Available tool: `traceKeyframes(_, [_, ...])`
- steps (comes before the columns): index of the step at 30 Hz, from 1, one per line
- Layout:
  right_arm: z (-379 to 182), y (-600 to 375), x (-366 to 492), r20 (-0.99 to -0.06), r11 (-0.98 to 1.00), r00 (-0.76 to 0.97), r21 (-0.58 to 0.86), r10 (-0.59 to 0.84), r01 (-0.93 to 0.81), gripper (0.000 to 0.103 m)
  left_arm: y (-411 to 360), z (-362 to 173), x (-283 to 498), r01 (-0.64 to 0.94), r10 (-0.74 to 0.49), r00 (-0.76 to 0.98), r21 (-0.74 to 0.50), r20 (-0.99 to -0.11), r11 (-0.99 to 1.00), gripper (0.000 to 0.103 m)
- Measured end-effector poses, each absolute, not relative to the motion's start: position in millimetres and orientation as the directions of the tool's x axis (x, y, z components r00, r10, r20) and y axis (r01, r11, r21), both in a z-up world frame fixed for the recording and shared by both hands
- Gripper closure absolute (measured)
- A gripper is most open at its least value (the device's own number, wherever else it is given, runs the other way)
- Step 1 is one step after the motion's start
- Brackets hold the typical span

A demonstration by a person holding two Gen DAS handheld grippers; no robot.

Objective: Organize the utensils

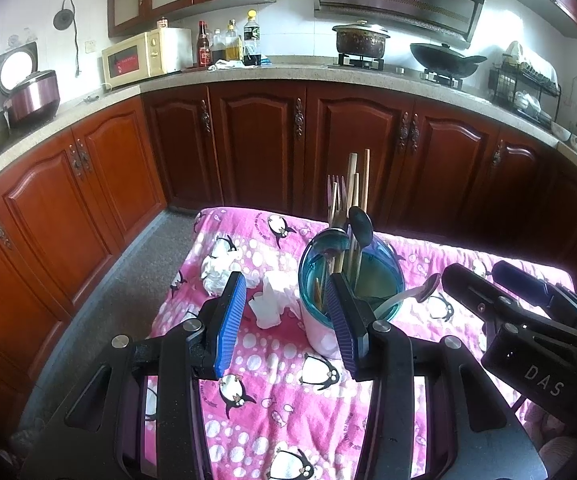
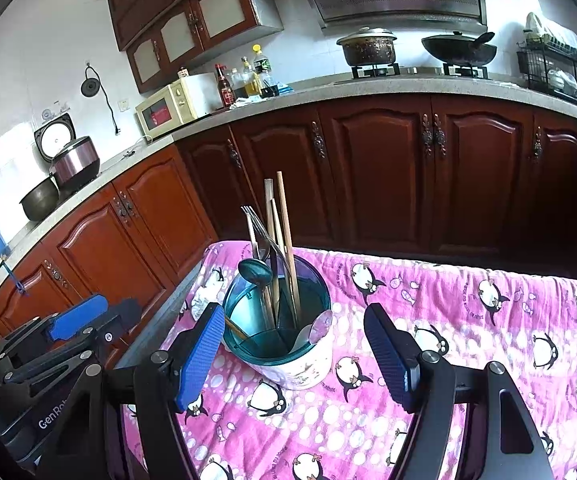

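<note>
a pink penguin cloth [image 2: 468, 320] covers a table. on it stands a holder [image 2: 288, 360] with a teal rim, already full of chopsticks [image 2: 286, 240], a fork [image 2: 253, 216] and a ladle [image 2: 254, 272]. a spoon [image 1: 424, 292] leans over its right rim. the left gripper [image 1: 284, 312] and right gripper [image 2: 294, 344] both hang half open and empty, near the holder. to finish well, tip the leaning spoon fully inside. crumpled tissues [image 1: 268, 304] lie left of the holder. the holder's inner dividers are hard to make out, and the table's near edge is cut off.
</note>
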State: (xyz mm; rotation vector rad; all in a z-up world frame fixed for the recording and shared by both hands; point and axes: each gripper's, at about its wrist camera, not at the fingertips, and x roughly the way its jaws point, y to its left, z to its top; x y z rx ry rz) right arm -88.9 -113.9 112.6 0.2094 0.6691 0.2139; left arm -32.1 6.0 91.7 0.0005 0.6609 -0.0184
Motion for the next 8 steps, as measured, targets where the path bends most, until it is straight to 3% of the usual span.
traceKeyframes(8, [107.7,-124.2,-90.9,-0.593,0.958,0.765,0.262,0.253,-0.115,0.033,-2.1,87.8,-31.5,0.04,-0.029,0.788,0.004,-0.615,0.999,0.061])
